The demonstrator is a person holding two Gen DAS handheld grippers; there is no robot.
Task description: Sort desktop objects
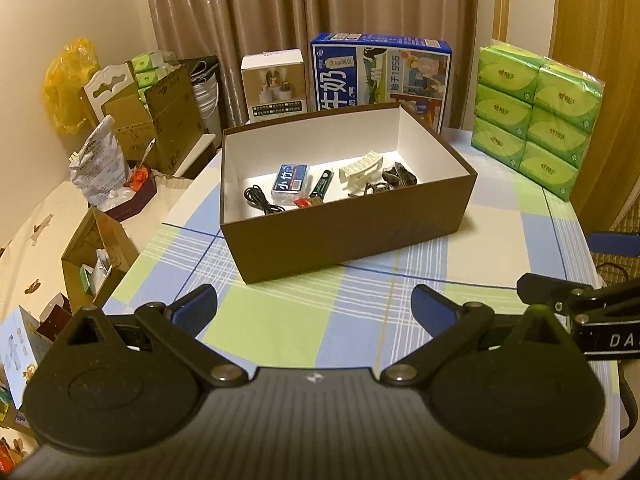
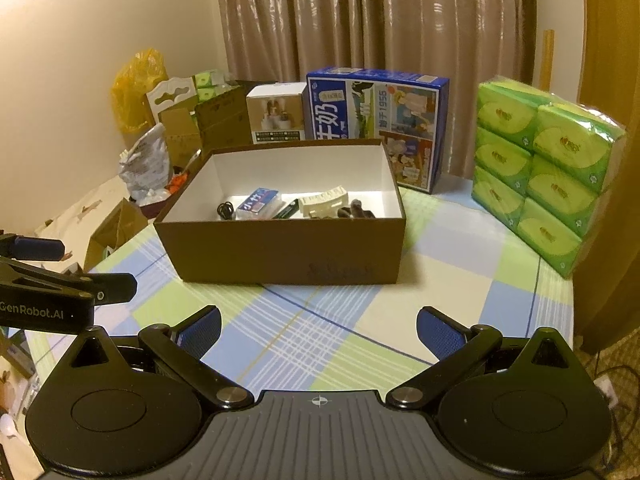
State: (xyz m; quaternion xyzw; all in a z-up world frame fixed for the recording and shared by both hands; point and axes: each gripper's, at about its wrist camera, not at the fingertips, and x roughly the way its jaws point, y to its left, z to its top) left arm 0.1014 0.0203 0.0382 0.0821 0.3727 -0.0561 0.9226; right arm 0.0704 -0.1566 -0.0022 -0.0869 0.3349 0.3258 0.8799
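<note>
Left wrist view looks down into the brown box [image 1: 344, 216]: black cable [image 1: 258, 200], blue tissue pack [image 1: 291, 178], cream hair clip [image 1: 362, 168], all inside. The right view hides the box floor behind its near wall. Left hand-held gripper [image 1: 314, 306] and right hand-held gripper [image 2: 319, 330] both spread apart, empty, over the bare checked tabletop [image 2: 320, 332] near its front edge. Green tissue packs [image 2: 544, 172] crowd the right edge.

On the table [image 1: 360, 320] a box [image 1: 344, 236] holds small items; tissue packs [image 1: 536, 120] stand to its right.
</note>
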